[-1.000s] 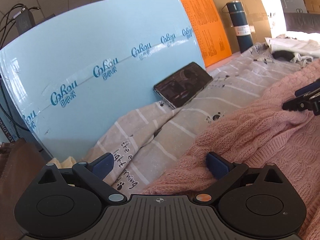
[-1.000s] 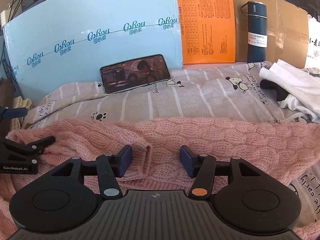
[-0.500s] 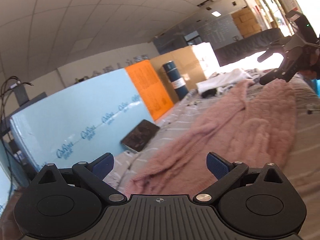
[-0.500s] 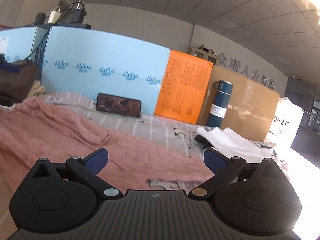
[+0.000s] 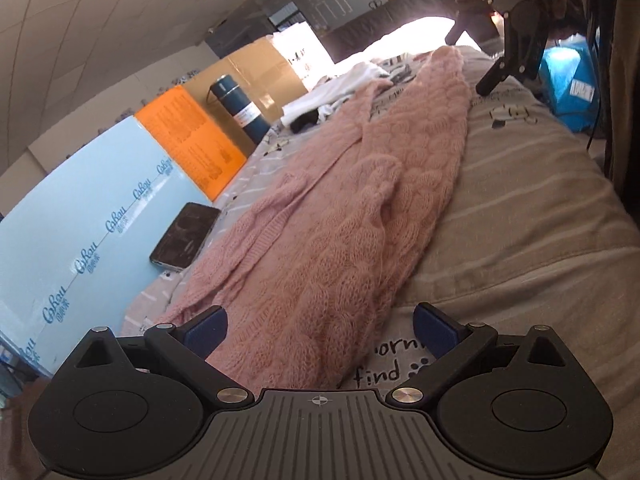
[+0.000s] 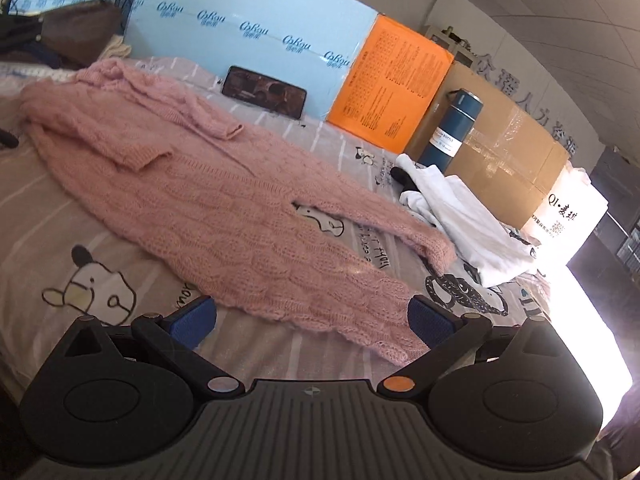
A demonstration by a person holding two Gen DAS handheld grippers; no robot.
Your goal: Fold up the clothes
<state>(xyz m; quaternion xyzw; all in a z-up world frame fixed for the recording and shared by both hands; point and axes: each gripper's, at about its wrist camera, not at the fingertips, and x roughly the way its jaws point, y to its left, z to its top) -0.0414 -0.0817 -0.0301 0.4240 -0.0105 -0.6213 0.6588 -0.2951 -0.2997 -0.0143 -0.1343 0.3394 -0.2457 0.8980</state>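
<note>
Pink cable-knit cardigan lies spread lengthwise along the middle of the bed, sleeves folded across it. Left claw and right claw hover at opposite ends, both spread wide, holding nothing

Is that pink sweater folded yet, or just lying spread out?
Mostly spread out: the pink sweater lies lengthwise across the bedsheet, only its sleeves folded over.

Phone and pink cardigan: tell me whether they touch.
Apart. The right wrist view shows a strip of striped sheet between the phone, propped against the blue board, and the cardigan.
</note>
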